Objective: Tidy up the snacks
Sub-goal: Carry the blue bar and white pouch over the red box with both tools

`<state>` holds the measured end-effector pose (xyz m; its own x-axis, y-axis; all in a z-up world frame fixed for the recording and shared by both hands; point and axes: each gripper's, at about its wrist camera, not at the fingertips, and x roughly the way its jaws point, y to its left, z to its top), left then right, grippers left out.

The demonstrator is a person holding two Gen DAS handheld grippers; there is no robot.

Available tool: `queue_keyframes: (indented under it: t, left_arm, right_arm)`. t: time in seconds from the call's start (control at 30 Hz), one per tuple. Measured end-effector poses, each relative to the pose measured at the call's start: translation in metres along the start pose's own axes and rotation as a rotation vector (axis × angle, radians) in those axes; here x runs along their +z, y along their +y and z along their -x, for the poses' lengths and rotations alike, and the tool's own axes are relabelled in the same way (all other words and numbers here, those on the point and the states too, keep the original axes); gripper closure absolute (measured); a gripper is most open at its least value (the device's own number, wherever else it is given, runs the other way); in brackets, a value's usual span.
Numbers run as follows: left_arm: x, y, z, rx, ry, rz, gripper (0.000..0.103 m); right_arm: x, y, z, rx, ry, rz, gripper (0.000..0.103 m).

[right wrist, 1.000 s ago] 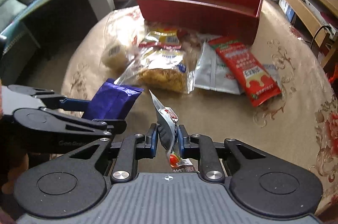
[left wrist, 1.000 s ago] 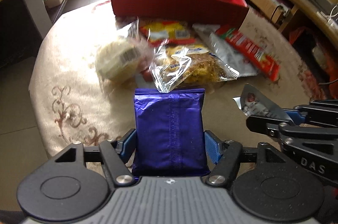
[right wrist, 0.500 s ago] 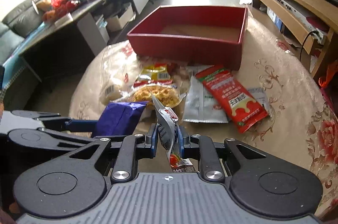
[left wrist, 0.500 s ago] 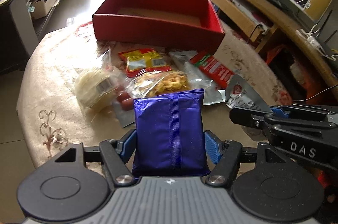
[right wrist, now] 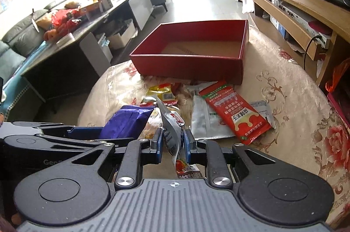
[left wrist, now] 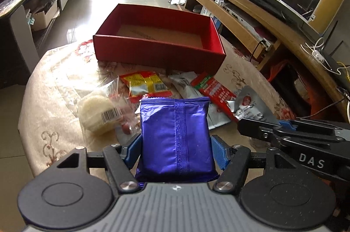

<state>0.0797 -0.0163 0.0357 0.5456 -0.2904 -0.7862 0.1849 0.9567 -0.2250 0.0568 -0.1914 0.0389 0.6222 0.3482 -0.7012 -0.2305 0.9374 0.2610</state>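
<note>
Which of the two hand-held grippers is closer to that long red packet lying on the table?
The right hand-held gripper: the long red packet lies just ahead, slightly to its right. The left hand-held gripper sits further left, beyond the right one.

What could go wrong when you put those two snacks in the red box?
The silver sachet is pinched only by a thin edge in the right gripper, so it might slip out. The purple packet in the left gripper could catch the red box near wall.
</note>
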Motion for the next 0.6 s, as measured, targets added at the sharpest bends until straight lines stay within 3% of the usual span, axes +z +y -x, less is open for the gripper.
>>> queue_keyframes:
  t: [0.37,0.6]
  left_arm:
    - [0.050,0.001,-0.006,0.024,-0.095,0.010,0.040]
    - [0.099,0.008,-0.036,0.054,-0.119,0.020,0.040]
  right_arm:
    - [0.042,-0.003,-0.011,-0.015,-0.064,-0.008,0.078]
    - [0.078,-0.010,-0.038,-0.035,-0.078,-0.019,0.078]
